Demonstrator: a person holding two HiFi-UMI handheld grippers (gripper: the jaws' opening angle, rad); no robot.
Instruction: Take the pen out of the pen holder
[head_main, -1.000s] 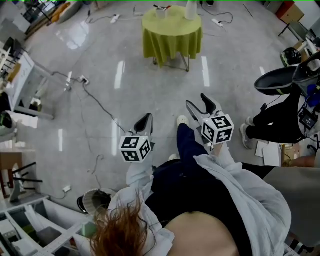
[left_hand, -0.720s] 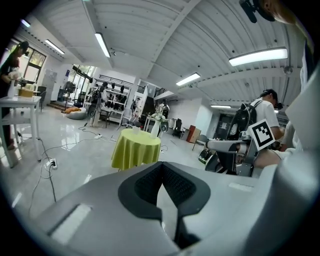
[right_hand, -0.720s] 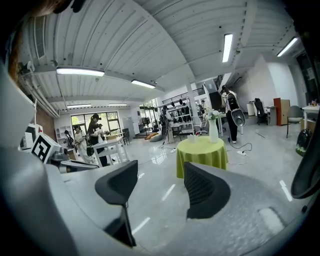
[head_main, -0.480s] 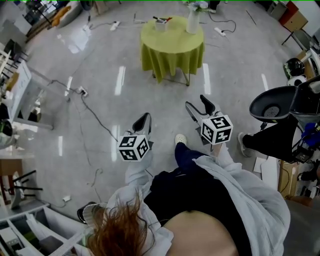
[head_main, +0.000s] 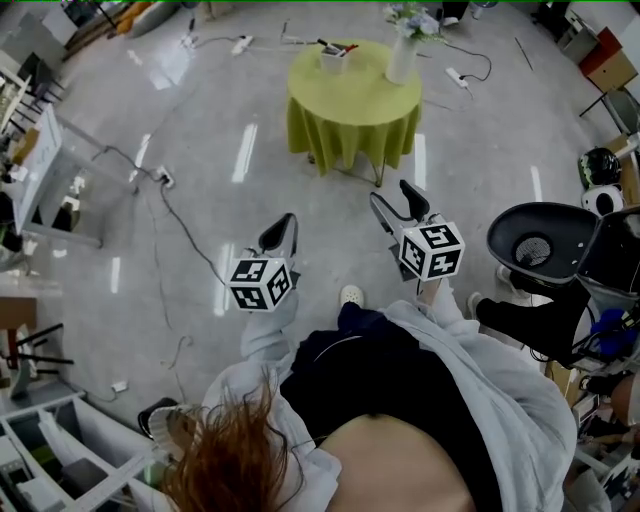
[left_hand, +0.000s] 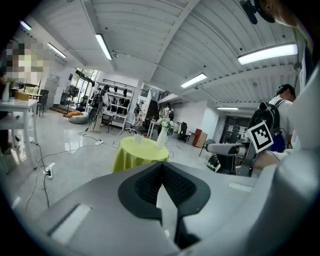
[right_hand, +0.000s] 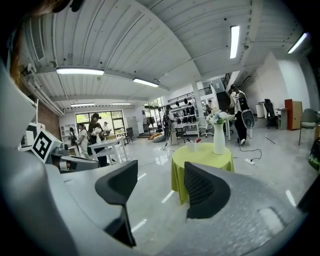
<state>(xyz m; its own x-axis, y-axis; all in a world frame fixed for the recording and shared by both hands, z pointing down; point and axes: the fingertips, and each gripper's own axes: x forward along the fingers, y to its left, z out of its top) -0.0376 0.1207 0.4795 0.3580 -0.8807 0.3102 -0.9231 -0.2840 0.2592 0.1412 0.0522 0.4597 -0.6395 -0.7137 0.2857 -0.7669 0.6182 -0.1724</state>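
Grey floor (head_main: 480, 140) strewn with cables (head_main: 185, 210) fills the frame, with a black chair (head_main: 535, 245) at the right. At upper centre stands the round, yellow-green-clothed worktop (head_main: 350, 105). Well below it, across open floor, the left gripper (head_main: 285, 225) is closed and empty, and the right gripper (head_main: 392, 198) gapes, also empty. A white vase (head_main: 402, 62) and the pen holder (head_main: 333, 58), with the pen (head_main: 345, 47) inside, stand on the worktop.

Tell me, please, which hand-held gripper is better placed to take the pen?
Probably the right hand-held gripper: its jaws stand apart, the left hand-held gripper is shut. Both are far from the pen holder.
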